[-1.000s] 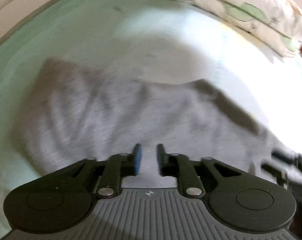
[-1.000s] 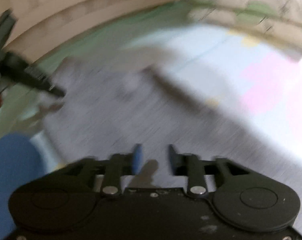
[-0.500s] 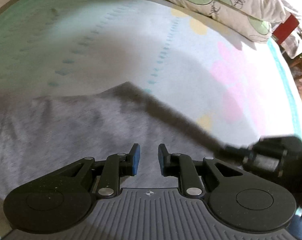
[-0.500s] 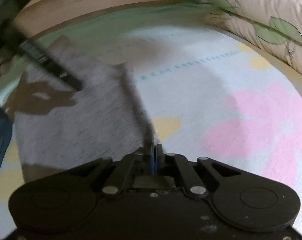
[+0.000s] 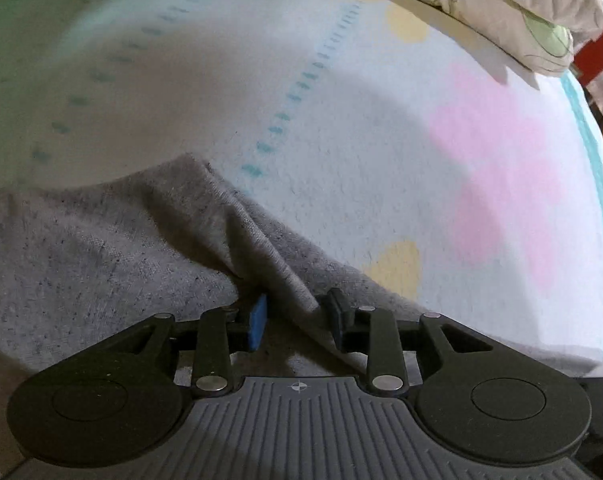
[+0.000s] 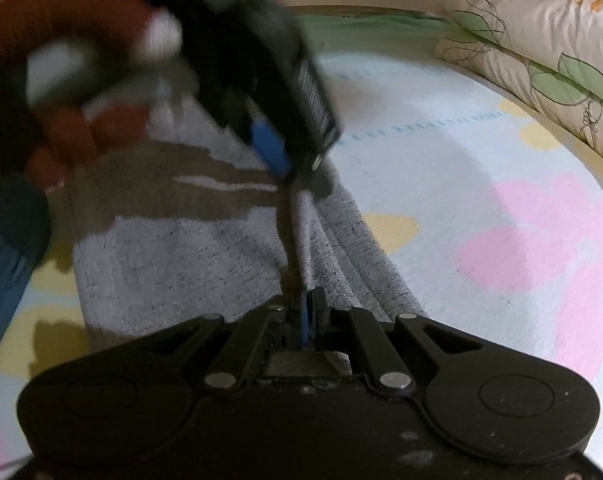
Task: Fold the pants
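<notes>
While my right gripper (image 6: 310, 316) pinched a raised ridge of the grey pants (image 5: 101, 264), my left gripper (image 5: 297, 320) sat with its jaws parted, straddling the same fold (blurred in the right view). They lay on a pastel flowered blanket (image 5: 381, 140), near a leaf-print pillow (image 6: 541, 52).

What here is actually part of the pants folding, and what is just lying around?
Part of the job:
- grey pants
- left gripper, jaws open astride a raised fold
- right gripper, shut on the pants' edge

Just there:
- flowered bed sheet underneath
- leaf-print pillow at the far side
</notes>
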A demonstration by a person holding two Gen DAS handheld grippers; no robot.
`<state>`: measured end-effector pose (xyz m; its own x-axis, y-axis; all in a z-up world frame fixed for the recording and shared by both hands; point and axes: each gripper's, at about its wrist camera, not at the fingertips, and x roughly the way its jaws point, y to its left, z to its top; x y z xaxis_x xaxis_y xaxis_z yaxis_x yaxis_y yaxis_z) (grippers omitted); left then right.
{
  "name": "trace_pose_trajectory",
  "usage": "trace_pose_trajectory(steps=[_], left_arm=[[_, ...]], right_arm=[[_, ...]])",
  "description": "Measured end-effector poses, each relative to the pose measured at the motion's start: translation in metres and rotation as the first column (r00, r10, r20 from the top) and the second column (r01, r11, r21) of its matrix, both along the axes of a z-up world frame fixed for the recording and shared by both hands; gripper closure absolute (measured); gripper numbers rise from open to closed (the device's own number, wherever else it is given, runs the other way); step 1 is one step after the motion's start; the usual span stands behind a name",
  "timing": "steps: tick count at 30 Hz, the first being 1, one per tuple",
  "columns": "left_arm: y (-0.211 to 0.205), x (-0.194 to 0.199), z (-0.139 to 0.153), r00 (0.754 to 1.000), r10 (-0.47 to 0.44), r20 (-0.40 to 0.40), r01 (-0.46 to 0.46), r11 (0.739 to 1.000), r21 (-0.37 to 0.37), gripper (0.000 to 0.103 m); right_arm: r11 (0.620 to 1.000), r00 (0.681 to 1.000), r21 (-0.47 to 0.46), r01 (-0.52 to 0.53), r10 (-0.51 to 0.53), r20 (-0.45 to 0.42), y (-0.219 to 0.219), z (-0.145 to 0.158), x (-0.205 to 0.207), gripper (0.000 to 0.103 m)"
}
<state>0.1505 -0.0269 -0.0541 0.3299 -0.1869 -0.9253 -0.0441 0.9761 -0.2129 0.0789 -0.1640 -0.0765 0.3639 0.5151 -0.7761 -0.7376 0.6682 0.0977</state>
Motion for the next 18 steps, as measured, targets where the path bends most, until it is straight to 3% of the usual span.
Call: trace_pose_trajectory(steps=[3, 4, 6, 10, 18], left_arm=[[0.0, -0.002, 0.002, 1.0, 0.004, 0.005, -0.004, 1.0, 0.001, 0.072], [0.0, -0.003, 0.001, 1.0, 0.002, 0.008, -0.002, 1.0, -0.001, 0.072], [0.002, -0.004, 0.001, 1.0, -0.001, 0.012, 0.001, 1.0, -0.007, 0.072], [0.004, -0.008, 0.0, 1.0, -0.002, 0.019, 0.002, 1.0, -0.015, 0.072], [0.007, -0.009, 0.004, 1.0, 0.01, 0.022, -0.009, 0.999, -0.035, 0.072]], right_arm=[[0.998, 0.999, 0.043, 0.043, -0.042, -0.009, -0.009, 0.009, 0.012, 0.091], [0.995, 0.997, 0.067, 0.074, -0.074, -0.011, -0.016, 0.014, 0.018, 0.082], [0.984, 0.99, 0.111, 0.139, -0.135, -0.037, -0.027, 0.017, 0.035, 0.075], [0.976, 0.98, 0.096, 0.195, -0.189, -0.064, -0.037, 0.01, 0.065, 0.075], [0.994, 0.983, 0.041, 0.101, -0.093, -0.156, -0.025, -0.018, 0.078, 0.075]])
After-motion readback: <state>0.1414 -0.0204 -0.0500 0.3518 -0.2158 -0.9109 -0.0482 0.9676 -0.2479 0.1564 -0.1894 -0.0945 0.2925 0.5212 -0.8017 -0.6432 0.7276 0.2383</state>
